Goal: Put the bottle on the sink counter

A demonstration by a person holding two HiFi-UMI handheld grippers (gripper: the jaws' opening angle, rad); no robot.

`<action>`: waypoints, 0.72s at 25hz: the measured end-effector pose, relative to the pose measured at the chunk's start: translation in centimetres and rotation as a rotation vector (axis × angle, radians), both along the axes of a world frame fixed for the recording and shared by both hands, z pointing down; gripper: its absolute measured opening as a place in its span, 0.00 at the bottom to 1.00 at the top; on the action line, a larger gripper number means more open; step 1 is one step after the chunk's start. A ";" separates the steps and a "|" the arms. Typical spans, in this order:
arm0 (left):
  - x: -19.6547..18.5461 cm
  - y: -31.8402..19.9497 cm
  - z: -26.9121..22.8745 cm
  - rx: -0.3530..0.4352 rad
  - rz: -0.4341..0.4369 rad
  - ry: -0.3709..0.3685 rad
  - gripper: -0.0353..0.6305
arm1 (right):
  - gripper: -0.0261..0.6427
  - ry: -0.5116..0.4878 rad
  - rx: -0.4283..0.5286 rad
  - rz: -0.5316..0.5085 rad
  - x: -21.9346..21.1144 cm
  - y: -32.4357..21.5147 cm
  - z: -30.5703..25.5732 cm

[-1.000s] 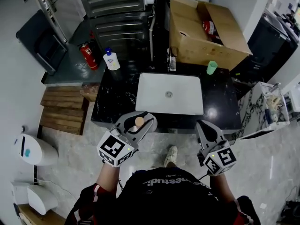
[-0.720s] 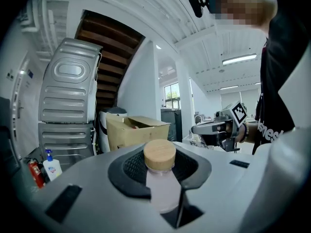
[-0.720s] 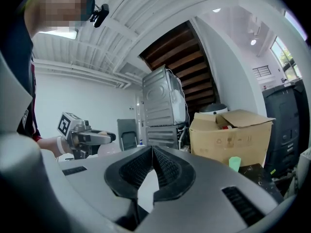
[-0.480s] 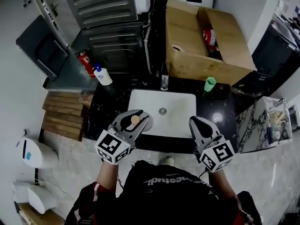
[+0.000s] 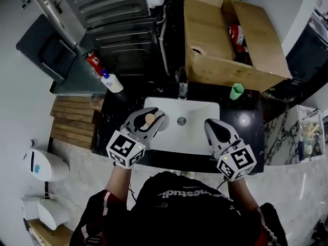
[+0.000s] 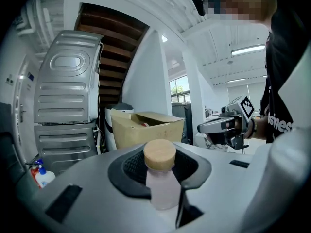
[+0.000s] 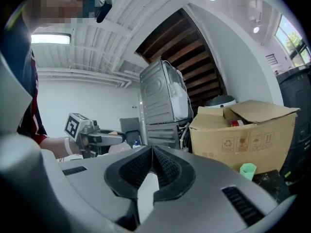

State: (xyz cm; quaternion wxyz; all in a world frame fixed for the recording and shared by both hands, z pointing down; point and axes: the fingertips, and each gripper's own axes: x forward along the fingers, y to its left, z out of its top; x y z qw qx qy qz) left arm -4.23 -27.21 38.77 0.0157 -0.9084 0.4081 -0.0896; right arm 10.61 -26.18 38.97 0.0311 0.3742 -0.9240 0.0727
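A small pale pink bottle (image 6: 160,188) with a cork-coloured cap (image 5: 149,119) stands upright between the jaws of my left gripper (image 5: 152,123), which is shut on it. In the head view that gripper hovers over the left edge of the white sink basin (image 5: 197,137), set in the black counter (image 5: 116,118). My right gripper (image 5: 214,128) hangs over the basin's right part with its jaws together and nothing in them. The left gripper view shows the bottle's body pressed by both pads (image 6: 130,168). In the right gripper view the pads (image 7: 138,166) meet.
A faucet (image 5: 182,84) stands behind the basin, and a green cup (image 5: 236,91) sits on the counter's back right. An open cardboard box (image 5: 225,40) is behind. A soap bottle (image 5: 111,81) and a red fire extinguisher (image 5: 93,62) stand at the left.
Both grippers have moved forward from in front of the counter to over the sink basin. The bottle stays in the left gripper; the right stays shut.
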 end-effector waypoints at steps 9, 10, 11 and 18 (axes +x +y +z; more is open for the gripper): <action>-2.2 -10.4 4.5 -0.001 -0.007 0.027 0.23 | 0.10 0.068 0.069 0.077 -2.9 -7.8 3.2; -2.2 -11.6 5.4 0.000 -0.002 0.026 0.23 | 0.10 0.070 0.060 0.088 -3.1 -8.6 3.8; -2.3 -12.8 6.3 0.000 0.003 0.027 0.23 | 0.10 0.070 0.045 0.096 -3.3 -9.3 4.5; -2.3 -21.6 14.1 -0.048 0.014 0.011 0.23 | 0.10 0.114 -0.026 0.130 -4.0 -11.6 7.6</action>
